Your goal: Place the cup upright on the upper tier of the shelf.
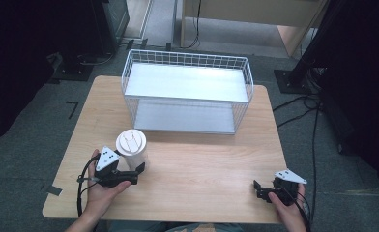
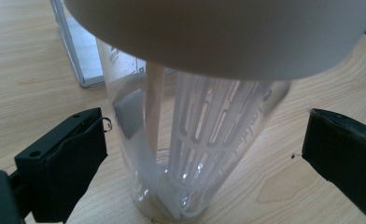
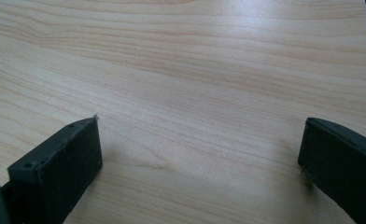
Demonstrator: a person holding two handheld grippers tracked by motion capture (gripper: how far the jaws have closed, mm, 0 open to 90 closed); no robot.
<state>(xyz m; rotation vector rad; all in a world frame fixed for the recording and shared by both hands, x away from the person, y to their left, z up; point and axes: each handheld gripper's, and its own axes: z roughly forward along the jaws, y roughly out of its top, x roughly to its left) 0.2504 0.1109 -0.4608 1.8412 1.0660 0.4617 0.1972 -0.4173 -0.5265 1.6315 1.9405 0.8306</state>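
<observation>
Currently our clear plastic tumbler [image 1: 132, 150] stands upright near the front left of the desk [image 1: 202, 164], well short of the white wire basket [image 1: 187, 89] at the back. We see a white lid on top and, in the left gripper view, a slotted insert inside its transparent wall. Our left gripper [image 1: 138, 173] is spread, one jaw on either side of the tumbler's lower body, with a gap showing on both sides. We judge slipping the main risk: the wall is smooth, round and glossy, so an off-centre or low squeeze could tip the tall tumbler or let it twist. Our right gripper [image 1: 257, 189] rests spread and empty at the front right, over bare matte wood grain.
</observation>
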